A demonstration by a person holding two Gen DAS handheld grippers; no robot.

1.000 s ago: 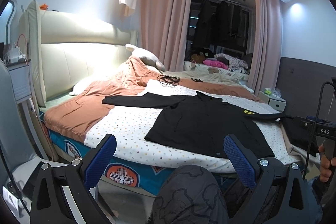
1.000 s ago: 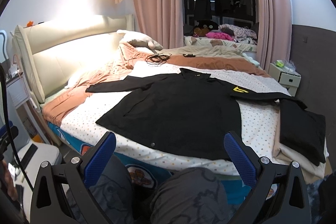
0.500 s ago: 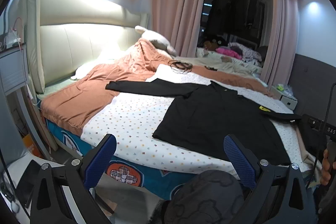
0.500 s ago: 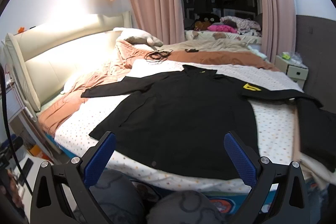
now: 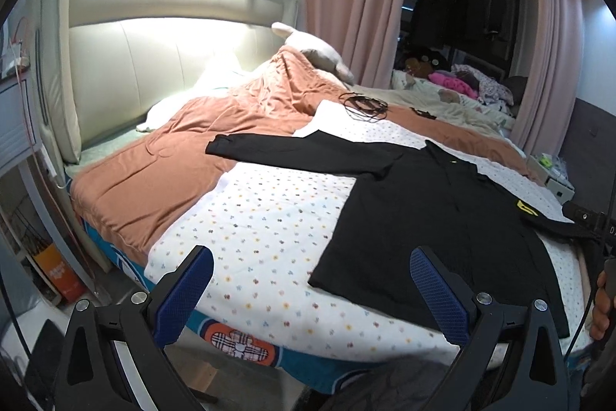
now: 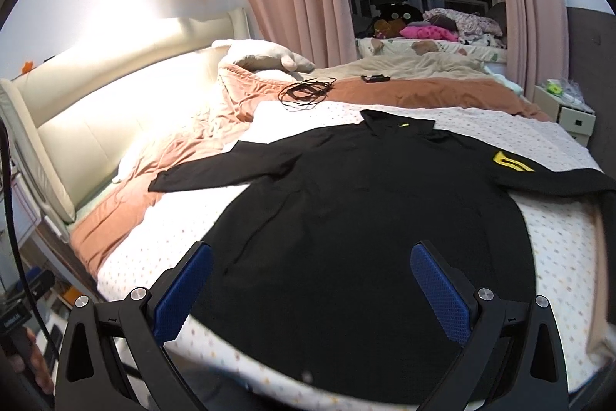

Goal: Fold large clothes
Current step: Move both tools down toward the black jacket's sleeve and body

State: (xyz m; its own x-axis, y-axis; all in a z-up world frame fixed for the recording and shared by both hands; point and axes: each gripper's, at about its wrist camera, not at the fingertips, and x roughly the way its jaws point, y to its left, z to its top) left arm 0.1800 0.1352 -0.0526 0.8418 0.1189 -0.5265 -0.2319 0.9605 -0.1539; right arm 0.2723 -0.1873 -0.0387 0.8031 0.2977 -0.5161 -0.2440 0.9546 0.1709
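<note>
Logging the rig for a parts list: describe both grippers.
The left gripper and right gripper look alike: black angular frames with silver screws, each carrying two fingers faced with blue textured pads. A black cable runs beside the left handle, seen in the right view.

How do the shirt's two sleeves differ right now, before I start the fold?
The left sleeve lies straight out, its cuff resting on the orange blanket. The right sleeve carries a yellow logo near the shoulder and runs toward the bed's edge, where its end leaves the right wrist view; the left sleeve shows no logo. Both are black, long, and flat on the black shirt, untouched by either gripper.
</note>
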